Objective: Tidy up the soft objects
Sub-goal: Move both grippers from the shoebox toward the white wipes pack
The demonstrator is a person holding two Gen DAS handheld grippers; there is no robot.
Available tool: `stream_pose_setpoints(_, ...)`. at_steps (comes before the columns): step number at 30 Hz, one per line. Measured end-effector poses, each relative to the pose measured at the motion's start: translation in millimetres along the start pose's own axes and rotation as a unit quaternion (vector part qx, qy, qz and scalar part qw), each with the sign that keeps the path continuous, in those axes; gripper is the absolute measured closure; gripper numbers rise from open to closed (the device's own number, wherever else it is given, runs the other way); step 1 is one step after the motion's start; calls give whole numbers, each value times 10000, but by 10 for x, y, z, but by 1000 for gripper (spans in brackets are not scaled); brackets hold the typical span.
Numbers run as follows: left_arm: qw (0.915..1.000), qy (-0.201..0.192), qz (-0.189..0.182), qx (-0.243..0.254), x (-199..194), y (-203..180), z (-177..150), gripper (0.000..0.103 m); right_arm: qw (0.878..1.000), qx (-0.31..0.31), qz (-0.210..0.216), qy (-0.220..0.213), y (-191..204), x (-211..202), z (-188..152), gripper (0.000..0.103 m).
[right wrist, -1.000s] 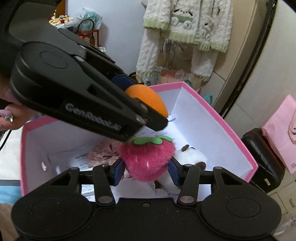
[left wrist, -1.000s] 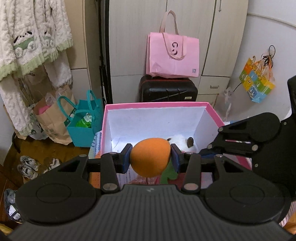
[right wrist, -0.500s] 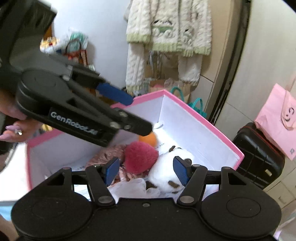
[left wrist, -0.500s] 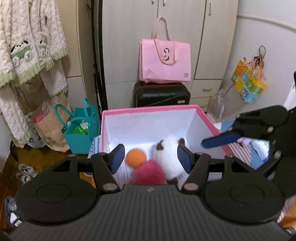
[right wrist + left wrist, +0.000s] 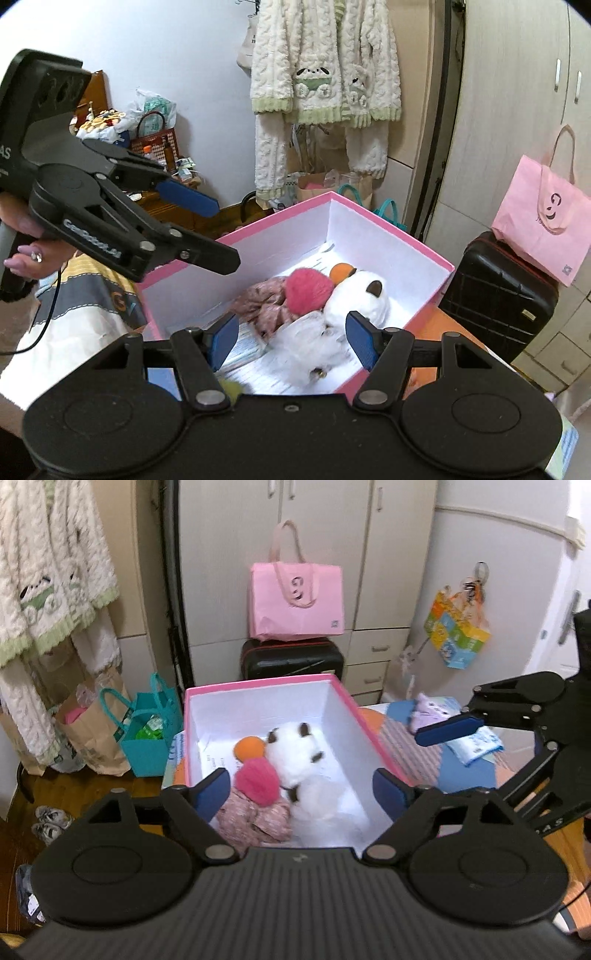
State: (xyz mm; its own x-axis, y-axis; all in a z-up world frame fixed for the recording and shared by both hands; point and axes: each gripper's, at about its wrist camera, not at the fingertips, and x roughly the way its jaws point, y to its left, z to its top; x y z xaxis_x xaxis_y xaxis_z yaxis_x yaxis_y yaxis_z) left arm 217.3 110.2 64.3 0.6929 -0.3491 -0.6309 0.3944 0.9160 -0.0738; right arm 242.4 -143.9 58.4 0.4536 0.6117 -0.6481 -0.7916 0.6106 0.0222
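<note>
A pink box (image 5: pixel 258 684) with white inner walls holds an orange plush ball (image 5: pixel 248 748), a pink strawberry plush (image 5: pixel 258 780), a white plush animal (image 5: pixel 314 775) and a crumpled floral cloth (image 5: pixel 255 818). My left gripper (image 5: pixel 301 794) hovers above the box's near end, its jaws opening with nothing between them. In the right wrist view the same box (image 5: pixel 280 215) shows the strawberry plush (image 5: pixel 308 290), the orange ball (image 5: pixel 340 272) and the white plush (image 5: pixel 360 299). My right gripper (image 5: pixel 291 339) hangs over them, jaws opening and empty. The left gripper (image 5: pixel 225 234) is at the left of that view.
A pink tote bag (image 5: pixel 297 600) sits on a black suitcase (image 5: pixel 291 659) behind the box. A teal bag (image 5: pixel 146 731) and a brown paper bag (image 5: pixel 86 738) stand on the floor at left. Knit cardigans (image 5: pixel 325 70) hang on the wall. A purple plush (image 5: pixel 424 714) lies right of the box.
Both grippers opened and let go. The orange ball and the strawberry plush dropped into the box. Both grippers then drew back and up from the box.
</note>
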Motion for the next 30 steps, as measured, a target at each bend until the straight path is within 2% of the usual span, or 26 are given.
stream_pose_setpoints(8, 9985, 58, -372, 402, -357, -430, -86, 6, 9999, 19, -95, -138, 217, -531, -197, 29)
stream_pose_setpoints(11, 9964, 203, -513, 641, -411, -595, -129, 5, 9997, 69, -165, -170, 255, -703, -314, 28)
stream_pose_setpoints(14, 9954, 253, -480, 791, -432, -732, -176, 5, 9997, -12, -208, -155, 291, -843, -430, 26)
stream_pose_setpoints(18, 9934, 471, -595, 864, -406, -913, -186, 5, 9992, -14, -388, -101, 305, -1012, -581, 26)
stream_pose_setpoints(24, 9897, 567, -655, 1144, -344, -1253, -184, 5, 9979, 50, -602, -213, 300, -1308, -877, 23)
stream_pose_setpoints(30, 9807, 854, -789, 1571, -140, -1677, -133, 5, 9955, 357, -818, -315, 155, -1543, -1176, 23)
